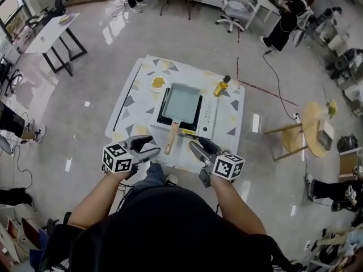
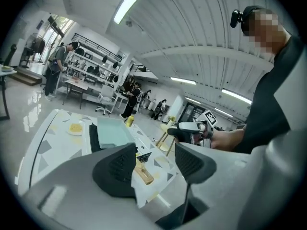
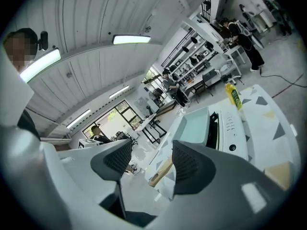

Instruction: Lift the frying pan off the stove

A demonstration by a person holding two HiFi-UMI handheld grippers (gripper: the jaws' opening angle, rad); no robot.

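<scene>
A table (image 1: 135, 86) with a white, patterned top is seen from above, and a stove (image 1: 208, 113) is set on it. The pan (image 1: 181, 103), rectangular and pale green, is seated on the stove's black part, with its wooden handle (image 1: 171, 137) pointed towards the person and reaching past the stove's near edge. A plate (image 1: 158, 84) with yellow food is placed just left of the stove's far corner, and a yellow bottle (image 1: 221, 86) is stood near the far right corner. The left gripper (image 1: 150, 145) is held at the table's near edge, just left of the handle's end; its jaws are spread apart and nothing is held between them, the handle being seen beyond the gap in the left gripper view, untouched. The right gripper (image 1: 202, 147) is held at the same edge, right of the handle and apart from it; its jaws are likewise parted and empty, and in the right gripper view the handle and pan are seen past them. The handle is thus flanked by the two grippers, and the pan is not lifted. Desks, chairs and other people are spread about the glossy floor (image 1: 102, 55) around the table.
</scene>
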